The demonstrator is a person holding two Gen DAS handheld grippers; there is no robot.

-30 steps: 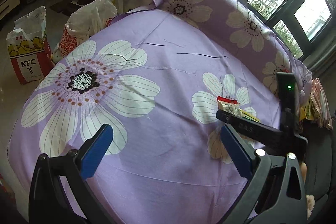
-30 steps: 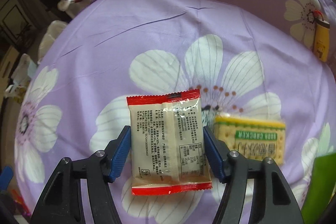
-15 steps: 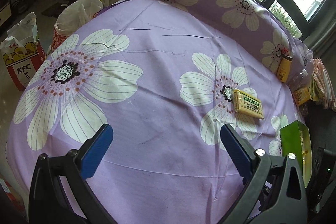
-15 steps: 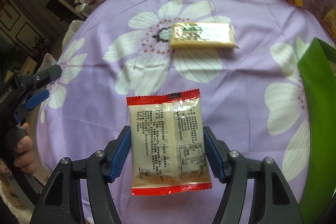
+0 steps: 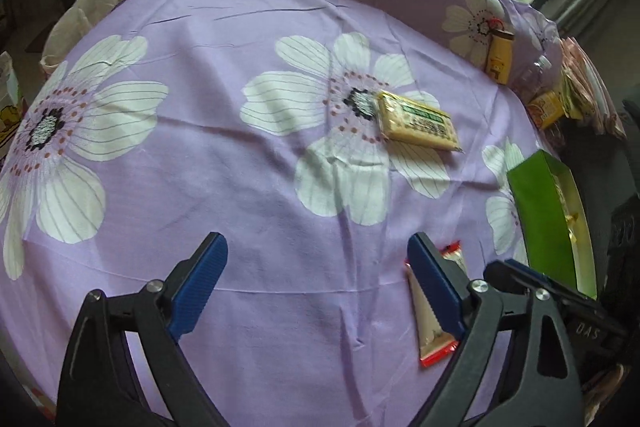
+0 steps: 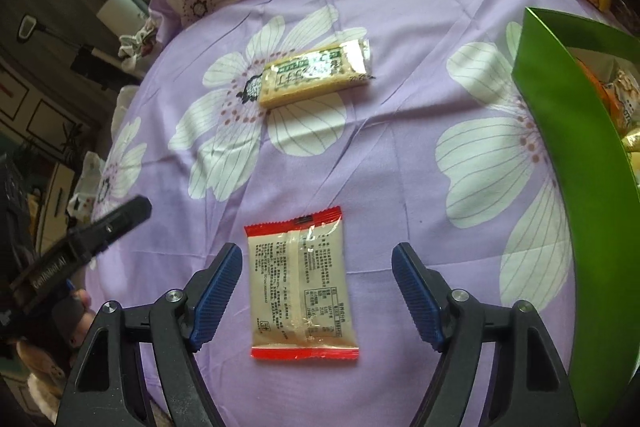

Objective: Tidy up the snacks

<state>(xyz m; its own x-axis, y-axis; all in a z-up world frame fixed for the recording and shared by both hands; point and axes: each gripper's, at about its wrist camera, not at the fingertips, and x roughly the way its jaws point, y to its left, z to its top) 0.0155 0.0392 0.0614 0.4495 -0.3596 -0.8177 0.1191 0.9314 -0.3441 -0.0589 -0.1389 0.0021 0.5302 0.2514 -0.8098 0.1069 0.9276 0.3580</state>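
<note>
A beige snack packet with red ends lies flat on the purple flowered cloth, between the open fingers of my right gripper, which no longer touch it. It also shows in the left wrist view, partly behind a finger. A yellow cracker pack lies farther up the cloth, also in the left wrist view. A green box with snacks inside stands at the right, also in the left wrist view. My left gripper is open and empty above the cloth.
A yellow bottle and orange packets lie by the far right edge of the cloth. White bags sit beyond the left edge. The left gripper's body shows at the right wrist view's left.
My right gripper carried the red-ended packet toward the near side beside the green box, then opened and let it go onto the cloth. The left gripper swung right.
</note>
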